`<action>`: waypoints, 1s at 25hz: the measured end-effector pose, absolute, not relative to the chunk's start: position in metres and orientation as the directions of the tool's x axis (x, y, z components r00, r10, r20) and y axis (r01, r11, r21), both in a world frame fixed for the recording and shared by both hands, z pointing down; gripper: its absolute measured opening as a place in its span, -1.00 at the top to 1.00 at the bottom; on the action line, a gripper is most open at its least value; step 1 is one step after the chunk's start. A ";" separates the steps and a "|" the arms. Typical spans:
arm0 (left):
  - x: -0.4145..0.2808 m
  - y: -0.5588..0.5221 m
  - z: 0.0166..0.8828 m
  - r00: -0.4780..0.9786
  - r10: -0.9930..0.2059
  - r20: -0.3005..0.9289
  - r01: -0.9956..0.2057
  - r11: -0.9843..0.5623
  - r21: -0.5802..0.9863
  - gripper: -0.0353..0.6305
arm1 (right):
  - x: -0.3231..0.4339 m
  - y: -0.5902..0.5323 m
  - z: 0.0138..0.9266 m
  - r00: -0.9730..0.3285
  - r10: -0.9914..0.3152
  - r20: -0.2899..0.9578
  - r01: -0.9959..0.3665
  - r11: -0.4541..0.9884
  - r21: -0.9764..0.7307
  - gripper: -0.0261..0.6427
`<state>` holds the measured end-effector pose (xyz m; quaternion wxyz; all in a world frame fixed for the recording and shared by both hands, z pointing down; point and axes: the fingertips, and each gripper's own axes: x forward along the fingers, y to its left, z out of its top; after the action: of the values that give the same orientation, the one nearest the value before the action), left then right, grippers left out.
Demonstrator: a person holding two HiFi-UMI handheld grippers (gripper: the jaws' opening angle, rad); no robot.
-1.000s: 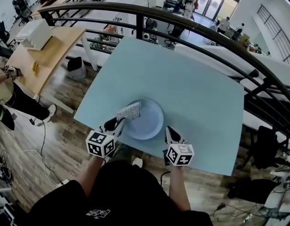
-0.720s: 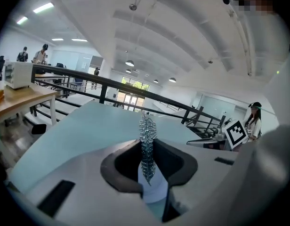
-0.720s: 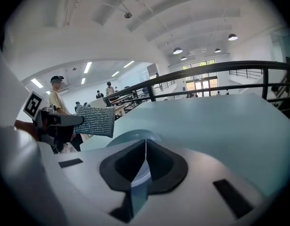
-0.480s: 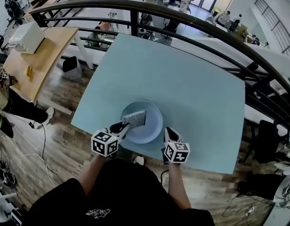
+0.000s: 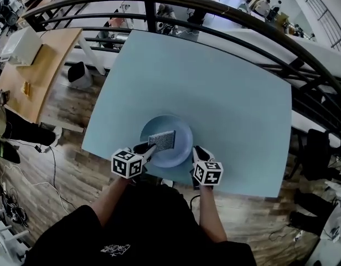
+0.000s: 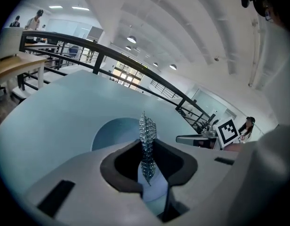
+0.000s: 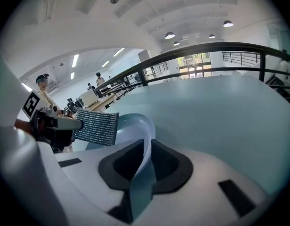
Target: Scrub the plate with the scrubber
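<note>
A pale blue plate (image 5: 179, 127) lies near the front edge of the light blue table (image 5: 215, 87). A silver-grey mesh scrubber (image 5: 161, 140) lies flat over the plate's middle, and my left gripper (image 5: 149, 147) is shut on its near end. In the left gripper view the scrubber (image 6: 147, 131) stands edge-on between the jaws, with the plate (image 6: 112, 131) beyond. My right gripper (image 5: 197, 152) is shut on the plate's right rim. In the right gripper view the plate rim (image 7: 147, 138) runs between the jaws of the right gripper (image 7: 144, 161), and the scrubber (image 7: 95, 127) hangs over the plate from the left.
The table's front edge (image 5: 159, 177) runs just under both grippers, with wooden floor (image 5: 60, 165) below and to the left. A black curved railing (image 5: 242, 21) borders the table's far side. A wooden desk (image 5: 32, 76) stands at the left.
My left gripper has carried the scrubber from the plate's left rim to over its middle. The right gripper stays on the plate's right rim.
</note>
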<state>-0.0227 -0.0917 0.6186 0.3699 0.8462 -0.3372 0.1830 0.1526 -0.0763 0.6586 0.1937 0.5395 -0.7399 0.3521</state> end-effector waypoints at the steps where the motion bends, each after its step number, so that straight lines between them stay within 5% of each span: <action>1: -0.022 -0.094 0.622 0.708 -0.426 0.563 -0.703 -0.498 0.508 0.64 | 0.152 -0.077 0.663 -0.342 -0.653 0.675 -0.935 0.162 -0.317 0.82; 3: -0.021 -0.097 0.627 0.712 -0.409 0.571 -0.698 -0.497 0.515 0.64 | 0.151 -0.078 0.671 -0.344 -0.639 0.688 -0.933 0.149 -0.327 0.70; 25: 0.008 -0.109 0.666 0.764 -0.238 0.600 -0.631 -0.473 0.615 0.64 | 0.145 -0.090 0.714 -0.342 -0.574 0.744 -0.909 0.003 -0.416 0.76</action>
<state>0.0083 -0.1090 0.6659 0.4415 0.8289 -0.2619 0.2224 0.1453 -0.0898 0.7139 0.1855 0.5427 -0.6834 0.4517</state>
